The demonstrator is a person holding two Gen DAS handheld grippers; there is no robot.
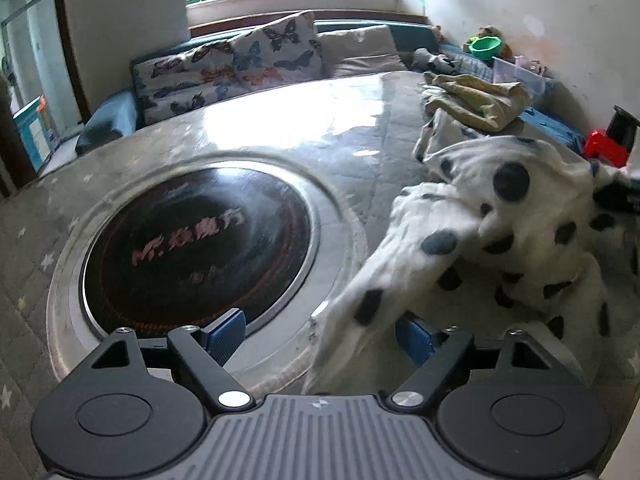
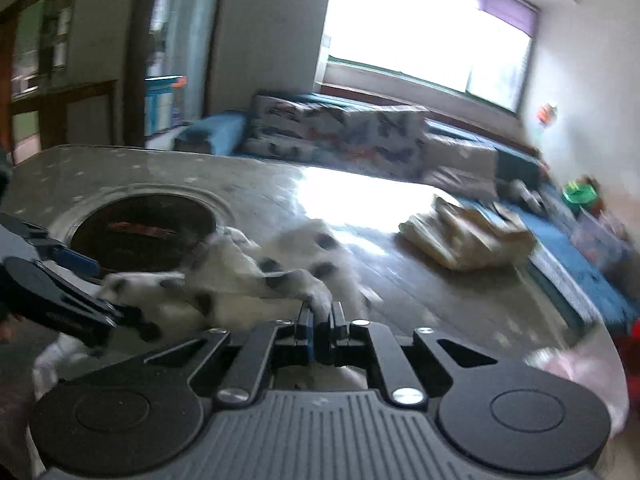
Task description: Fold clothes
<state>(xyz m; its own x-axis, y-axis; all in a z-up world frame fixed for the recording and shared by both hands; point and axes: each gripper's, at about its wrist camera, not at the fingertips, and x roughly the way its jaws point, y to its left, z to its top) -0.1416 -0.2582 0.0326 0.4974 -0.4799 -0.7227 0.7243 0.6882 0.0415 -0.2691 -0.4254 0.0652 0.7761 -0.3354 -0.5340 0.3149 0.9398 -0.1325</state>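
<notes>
A white garment with dark spots lies bunched on the glossy table, right of a round black cooktop. My left gripper is open, its blue pads either side of a strip of the garment, not clamping it. In the right wrist view my right gripper is shut on an edge of the spotted garment, which stretches left toward my left gripper.
A folded yellowish cloth pile lies at the table's far right. A sofa with butterfly cushions runs behind the table. A red object and a green bowl sit at the right.
</notes>
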